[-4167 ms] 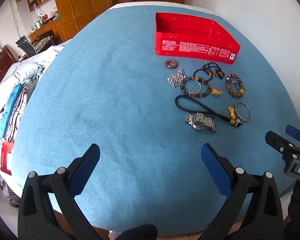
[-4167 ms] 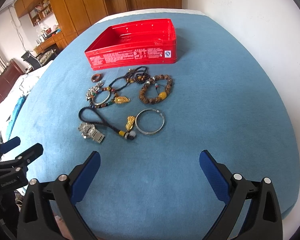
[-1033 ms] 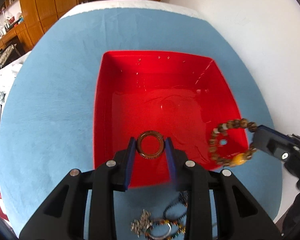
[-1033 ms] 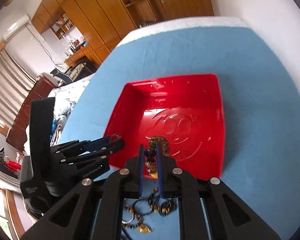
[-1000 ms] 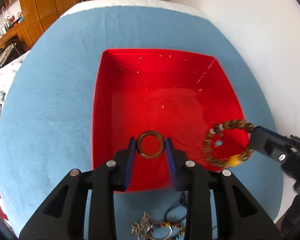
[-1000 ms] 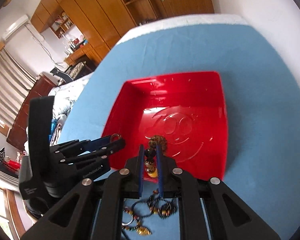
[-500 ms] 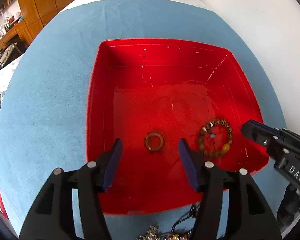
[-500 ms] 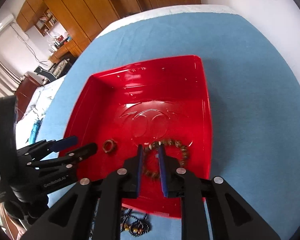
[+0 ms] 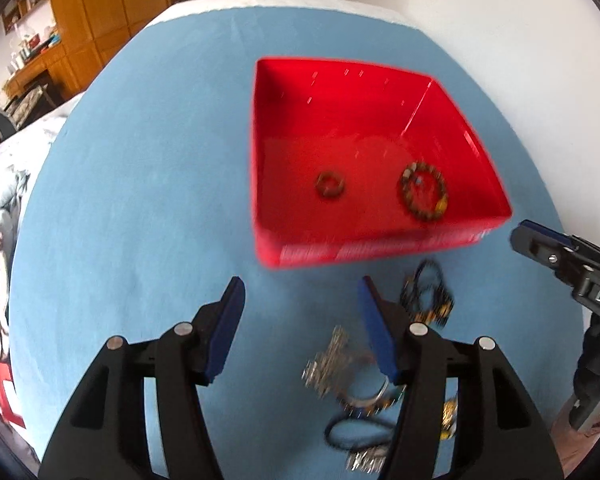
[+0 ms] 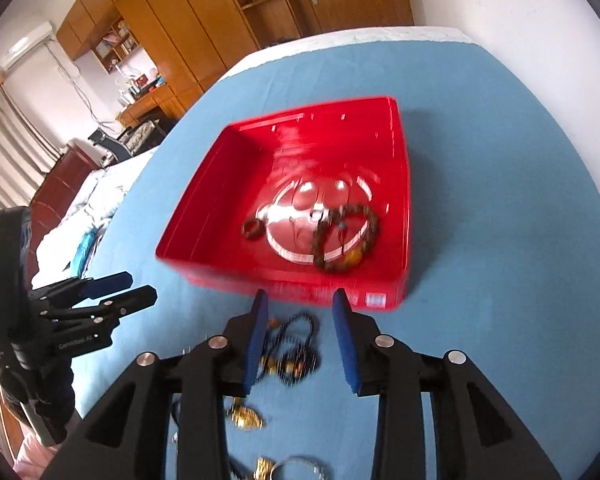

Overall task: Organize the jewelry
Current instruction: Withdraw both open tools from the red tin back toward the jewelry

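Jewelry sits partly sorted: a small brown ring (image 9: 330, 185) and a brown beaded bracelet (image 9: 423, 197) lie apart on the floor of the red box (image 9: 276, 160), which stands right of centre in the left wrist view on the blue-covered tabletop (image 9: 140, 160). Below the box, toward the lower middle of both frames, the loose pile (image 9: 360, 380) of dark bead strings, a silvery chain and gold-coloured pieces rests on the cloth, blurred. Both the left gripper (image 9: 300, 326) and the right gripper (image 10: 298, 338) hover over that pile with fingers spread and nothing between them.
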### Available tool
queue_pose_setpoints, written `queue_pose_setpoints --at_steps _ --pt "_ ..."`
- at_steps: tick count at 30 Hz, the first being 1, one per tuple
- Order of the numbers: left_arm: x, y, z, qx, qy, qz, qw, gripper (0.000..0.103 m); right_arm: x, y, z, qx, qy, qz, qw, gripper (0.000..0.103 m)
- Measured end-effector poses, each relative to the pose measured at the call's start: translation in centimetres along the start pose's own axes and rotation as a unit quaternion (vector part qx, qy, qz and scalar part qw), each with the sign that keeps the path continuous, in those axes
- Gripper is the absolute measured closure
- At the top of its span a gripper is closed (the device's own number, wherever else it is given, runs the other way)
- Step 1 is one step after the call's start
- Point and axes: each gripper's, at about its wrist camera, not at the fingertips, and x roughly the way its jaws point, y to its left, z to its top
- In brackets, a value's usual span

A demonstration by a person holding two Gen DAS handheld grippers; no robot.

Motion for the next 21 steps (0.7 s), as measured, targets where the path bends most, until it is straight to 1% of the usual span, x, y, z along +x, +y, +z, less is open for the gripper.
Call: queue_pose_setpoints --at_steps 6,9,13,15,21 --pt "2.4 0.5 -3.3 -0.009 0.051 -0.013 0.9986 0.044 0.5 0.4 -2.7 0.002 0.024 0.010 1.000 0.069" --pt "3.1 1.2 -4.7 -0.022 0.062 -0.017 0.9977 0.044 1.1 0.4 -3.8 0.006 0.036 0.012 0.999 0.069" --pt "3.3 1.2 -6.1 -0.028 0.063 -0.022 0.9974 0.044 1.3 0.4 -5.3 0.007 0.048 0.013 0.999 0.069" --pt "3.6 1.1 -6.5 -0.028 0.062 -0.018 0.9975 0.044 1.3 0.5 -5.9 0.007 0.052 0.012 0.999 0.069" --pt "4.7 0.5 -6.1 -0.034 0.066 -0.008 0.9972 0.046 1.3 0.4 -7.1 0.006 0.059 0.015 0.998 0.069"
